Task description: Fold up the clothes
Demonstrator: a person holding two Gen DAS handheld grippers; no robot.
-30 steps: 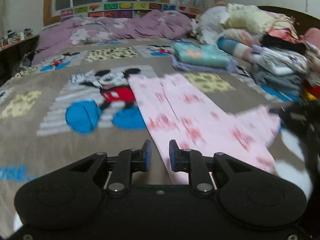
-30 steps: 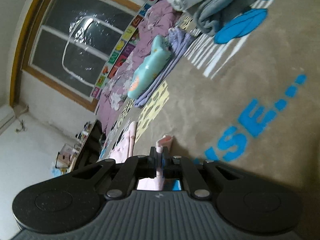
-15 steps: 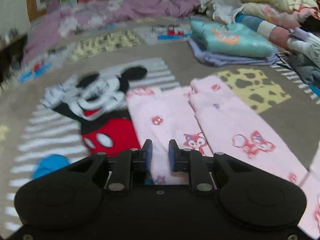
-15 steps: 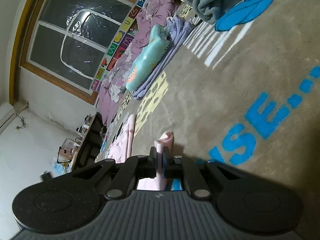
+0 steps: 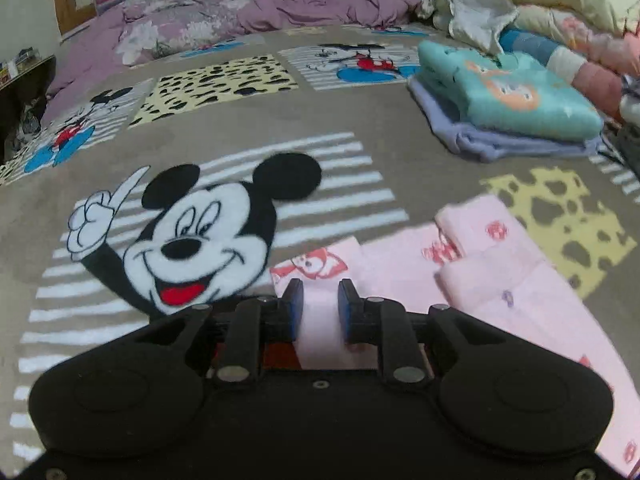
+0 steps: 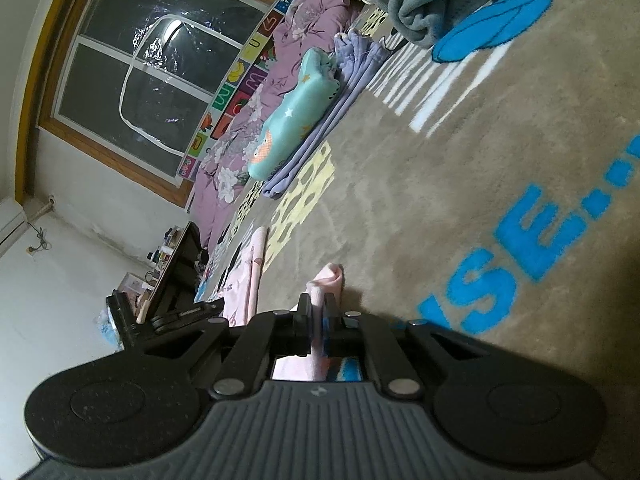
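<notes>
Pink printed trousers (image 5: 500, 280) lie flat on the cartoon-mouse blanket (image 5: 200, 140), the two leg ends pointing away from me. My left gripper (image 5: 319, 290) hangs just over the near leg end, open by a narrow gap, with pink cloth showing under the gap and no pad pressing on it. In the right wrist view my right gripper (image 6: 319, 304) lies rolled onto its side low over the blanket. Its jaws are closing tighter on a fold of the pink trousers (image 6: 328, 280), which sticks out past the fingertips.
A folded teal top on a lilac garment (image 5: 508, 96) sits at the right. Behind it rises a heap of clothes and bedding (image 5: 560, 8). A purple quilt (image 5: 280, 4) lies along the far edge under the window (image 6: 152, 72). Folded grey cloth (image 6: 432, 4) lies further off.
My left gripper has travelled forward along the pink trousers, from their middle to the leg ends, beside the mouse's face. My right gripper has stayed put with the pink fold in it.
</notes>
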